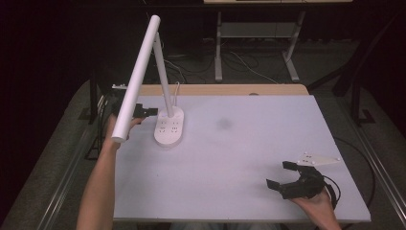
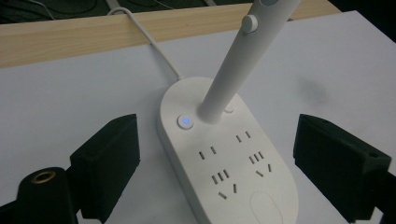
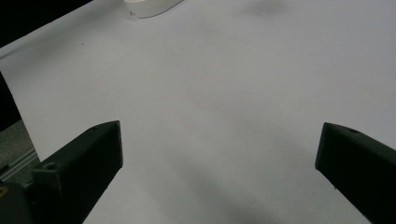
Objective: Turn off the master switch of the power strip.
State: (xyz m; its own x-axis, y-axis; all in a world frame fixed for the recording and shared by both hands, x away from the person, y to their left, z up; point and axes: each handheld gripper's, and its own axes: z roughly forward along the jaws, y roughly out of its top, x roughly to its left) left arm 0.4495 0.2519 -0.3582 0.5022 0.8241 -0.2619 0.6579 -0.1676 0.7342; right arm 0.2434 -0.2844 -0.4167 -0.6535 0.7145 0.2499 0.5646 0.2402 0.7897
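Observation:
A white desk lamp stands at the table's back left. Its oval base [image 1: 169,128] [image 2: 233,168] carries several sockets and a small button lit blue [image 2: 186,122]. From the base rises a slanted stem [image 2: 233,70], topped by a long tubular head [image 1: 136,76]. My left gripper [image 1: 145,111] [image 2: 217,135] is at the base's left end, partly behind the lamp head, open, with a jaw on each side of the base and clear of it. My right gripper [image 1: 278,174] [image 3: 219,135] hovers open over bare table at the front right, holding nothing.
The white table top [image 1: 249,143] has a wooden strip [image 1: 230,89] along its back edge. The lamp's white cable [image 2: 154,44] runs off over that strip. A corner of the lamp base [image 3: 149,7] lies far ahead of the right gripper. Dark floor and desk legs lie beyond.

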